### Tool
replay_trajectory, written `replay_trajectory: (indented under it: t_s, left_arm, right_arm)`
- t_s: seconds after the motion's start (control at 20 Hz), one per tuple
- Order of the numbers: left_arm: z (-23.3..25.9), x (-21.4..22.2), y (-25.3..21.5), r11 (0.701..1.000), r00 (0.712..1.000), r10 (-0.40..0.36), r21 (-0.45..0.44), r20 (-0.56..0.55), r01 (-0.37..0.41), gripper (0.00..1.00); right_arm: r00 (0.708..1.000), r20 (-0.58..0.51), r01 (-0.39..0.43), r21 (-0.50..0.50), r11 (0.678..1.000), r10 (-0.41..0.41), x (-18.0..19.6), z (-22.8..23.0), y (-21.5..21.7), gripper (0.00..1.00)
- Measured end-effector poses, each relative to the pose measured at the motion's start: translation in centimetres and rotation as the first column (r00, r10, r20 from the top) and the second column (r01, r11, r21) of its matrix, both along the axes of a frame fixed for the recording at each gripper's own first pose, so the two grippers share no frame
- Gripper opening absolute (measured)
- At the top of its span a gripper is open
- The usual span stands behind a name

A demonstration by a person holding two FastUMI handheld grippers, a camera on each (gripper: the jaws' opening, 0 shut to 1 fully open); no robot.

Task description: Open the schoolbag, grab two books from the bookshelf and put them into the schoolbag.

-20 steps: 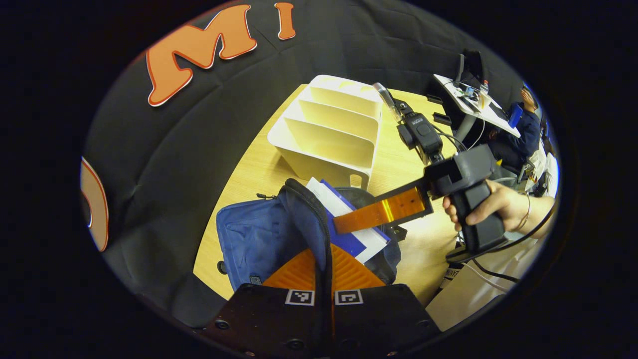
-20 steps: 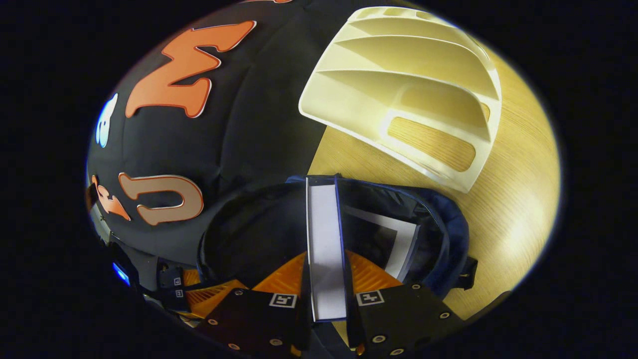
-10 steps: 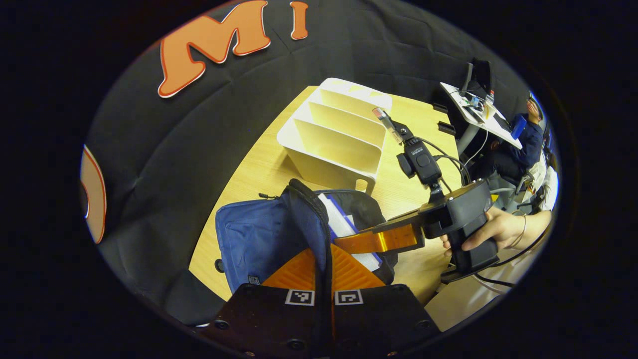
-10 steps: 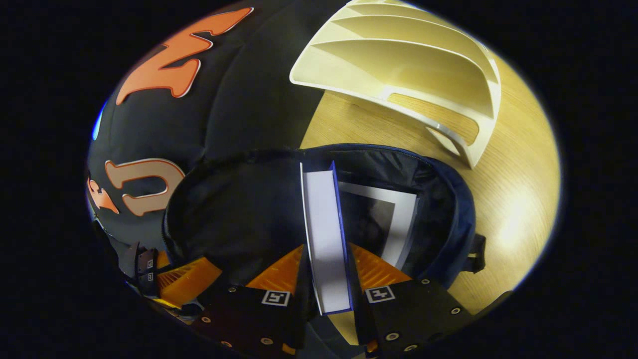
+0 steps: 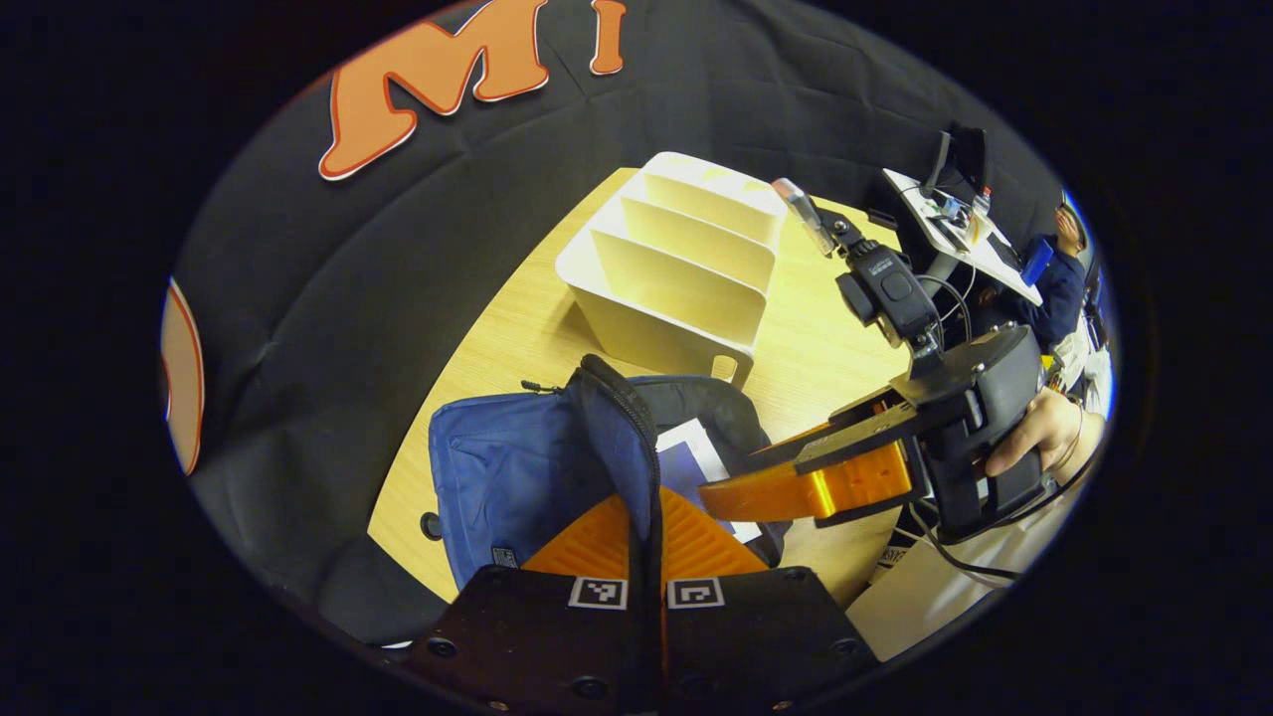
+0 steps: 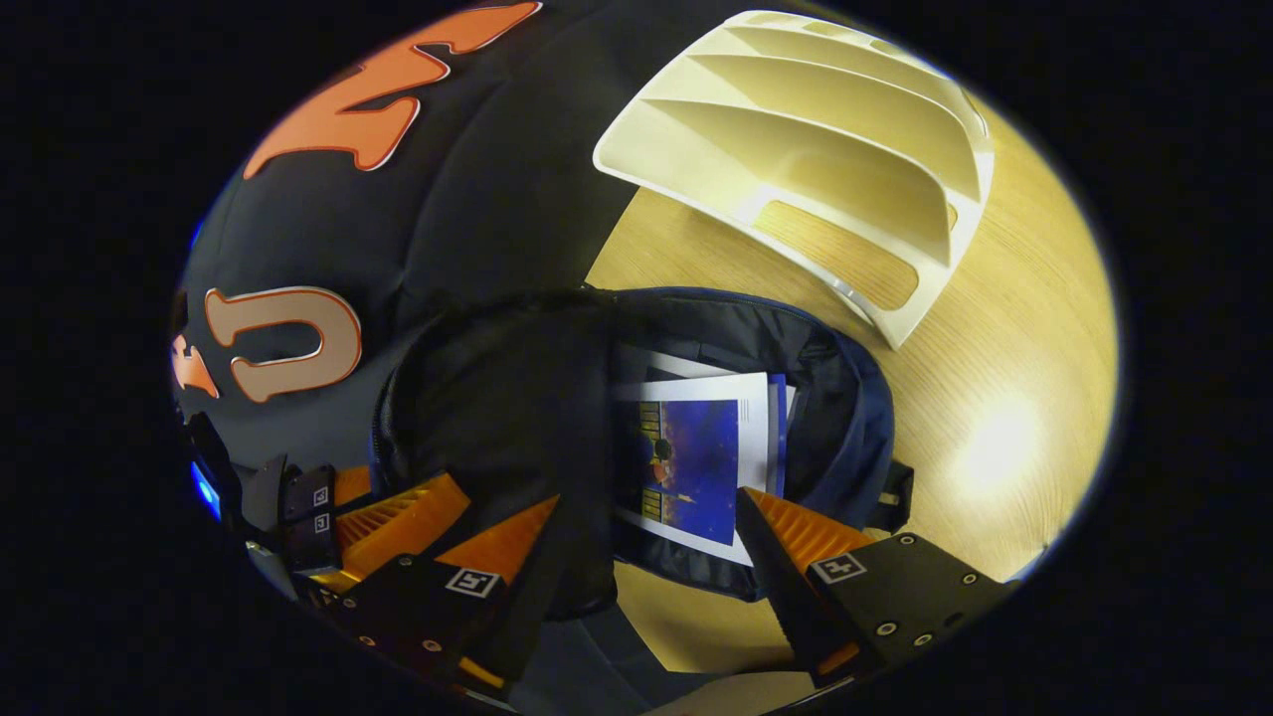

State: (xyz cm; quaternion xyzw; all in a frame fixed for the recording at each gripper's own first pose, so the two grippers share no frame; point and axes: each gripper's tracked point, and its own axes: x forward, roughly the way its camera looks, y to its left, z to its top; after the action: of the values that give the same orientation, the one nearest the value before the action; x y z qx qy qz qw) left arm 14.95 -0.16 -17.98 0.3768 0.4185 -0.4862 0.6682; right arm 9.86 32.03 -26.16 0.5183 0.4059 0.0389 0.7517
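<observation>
The bag (image 6: 845, 438) stands open on the worktop (image 6: 1014, 328), just in front of the shelf (image 6: 825, 189), whose slots look bare. A book (image 6: 696, 467) lies inside the bag mouth with a white edge of something under it, likely the 2nd book, though too little shows to be sure. The right gripper (image 6: 646, 537) hovers over the opening, jaws wide, holding nothing. The left gripper (image 5: 646, 517) has its jaws pinched tight on the bag's zipper rim (image 5: 627, 418). Judged so, loading is near done; the next move calls for letting go of the rim. The bag's depth is dark.
</observation>
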Motion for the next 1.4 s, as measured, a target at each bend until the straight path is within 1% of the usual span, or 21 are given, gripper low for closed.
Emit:
replay_trajectory:
  t_s: [0.2, 0.45, 0.55, 0.6, 0.65, 0.7, 0.75, 0.85, 0.9, 1.0, 1.1, 1.25, 1.4]
  left_arm:
    - [-0.5, -0.3, 0.2, 1.0, 1.0, 0.015, 0.001, -0.02, -0.015, 0.01]
    - [-1.8, -1.3, 0.1, 0.999, 0.997, 0.047, 0.003, -0.061, -0.047, 0.04]
    - [-2.2, -2.0, -0.2, 0.998, 0.994, 0.066, -0.001, -0.092, -0.067, 0.08]
    - [-2.3, -2.4, -0.6, 0.997, 0.992, 0.074, -0.005, -0.102, -0.075, 0.16]
    - [-2.5, -3.0, -0.8, 0.997, 0.99, 0.075, -0.008, -0.119, -0.076, 0.18]
    - [-2.5, -3.3, -0.9, 0.997, 0.99, 0.07, -0.003, -0.122, -0.071, 0.31]
    - [-2.8, -3.6, -0.7, 0.998, 0.991, 0.066, 0.005, -0.118, -0.066, 0.35]
    - [-3.3, -3.2, -0.6, 0.997, 0.992, 0.078, 0.017, -0.097, -0.077, 0.78]
    - [-3.2, -3.3, -0.8, 0.995, 0.99, 0.098, 0.017, -0.099, -0.097, 1.0]
    - [-4.0, -4.1, -0.8, 0.99, 0.981, 0.139, 0.018, -0.134, -0.138, 0.99]
    - [-4.6, -4.4, -0.4, 0.986, 0.975, 0.169, 0.023, -0.142, -0.168, 1.0]
    - [-4.7, -4.7, -0.3, 0.977, 0.969, 0.211, 0.021, -0.125, -0.21, 1.0]
    - [-4.5, -5.7, -1.3, 0.97, 0.964, 0.244, 0.006, -0.104, -0.245, 1.0]
  right_arm:
    - [1.0, -0.001, 0.015, 0.002, 1.0, -0.015, -0.8, 0.2, -1.4, 0.97]
    - [1.0, 0.003, -0.005, -0.04, 0.999, 0.005, -2.5, 0.5, -3.8, 0.97]
    - [1.0, -0.001, -0.014, -0.049, 0.999, 0.014, -2.9, 0.5, -4.7, 0.97]
    - [1.0, -0.002, -0.024, -0.048, 0.999, 0.024, -3.1, 0.6, -5.0, 0.97]
    - [1.0, -0.004, -0.031, -0.045, 0.999, 0.031, -3.2, 0.6, -5.3, 0.97]
    - [0.999, -0.006, -0.035, -0.044, 0.998, 0.035, -3.3, 0.5, -5.6, 0.97]
    - [0.999, -0.007, -0.042, -0.046, 0.998, 0.041, -3.4, 0.6, -5.8, 0.97]
    - [0.998, -0.008, -0.058, -0.052, 0.997, 0.058, -3.5, 0.6, -6.2, 0.97]
    - [0.998, -0.013, -0.066, -0.057, 0.996, 0.065, -3.6, 0.5, -6.4, 0.97]
    - [0.995, -0.032, -0.092, -0.068, 0.993, 0.09, -3.8, -0.1, -7.0, 0.97]
    - [0.993, -0.047, -0.114, -0.076, 0.991, 0.11, -4.1, -0.5, -7.4, 0.97]
    - [0.987, -0.058, -0.152, -0.095, 0.984, 0.147, -4.4, -0.6, -8.3, 0.97]
    - [0.983, -0.052, -0.183, -0.131, 0.974, 0.177, -4.6, -0.2, -10.1, 0.97]
